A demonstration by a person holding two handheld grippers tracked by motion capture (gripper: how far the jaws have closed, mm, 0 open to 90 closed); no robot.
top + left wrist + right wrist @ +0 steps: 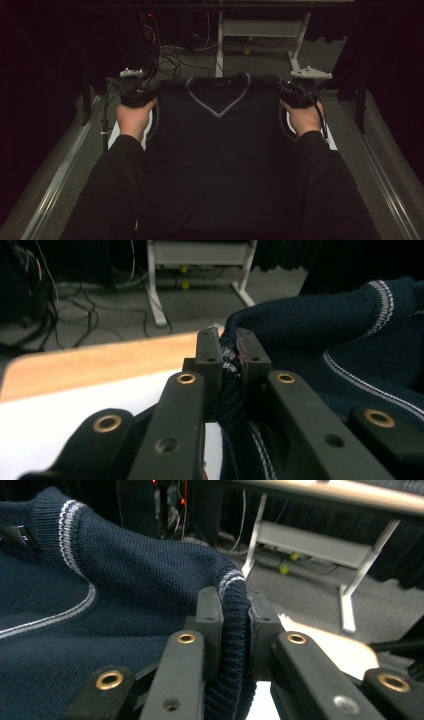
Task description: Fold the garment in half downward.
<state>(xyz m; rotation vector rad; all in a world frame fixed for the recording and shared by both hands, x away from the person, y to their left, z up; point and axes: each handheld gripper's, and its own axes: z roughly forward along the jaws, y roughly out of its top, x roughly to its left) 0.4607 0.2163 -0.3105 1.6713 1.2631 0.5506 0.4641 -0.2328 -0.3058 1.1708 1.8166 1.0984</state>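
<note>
Navy sweater vest (215, 150) shoulders clamped between both jaws.

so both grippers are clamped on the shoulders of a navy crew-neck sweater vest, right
Not quite: the neckline is a V-neck, not a crew neck, as the high view shows. The rest holds: the left gripper and the right gripper are each shut on a shoulder of the navy sweater vest.
</note>
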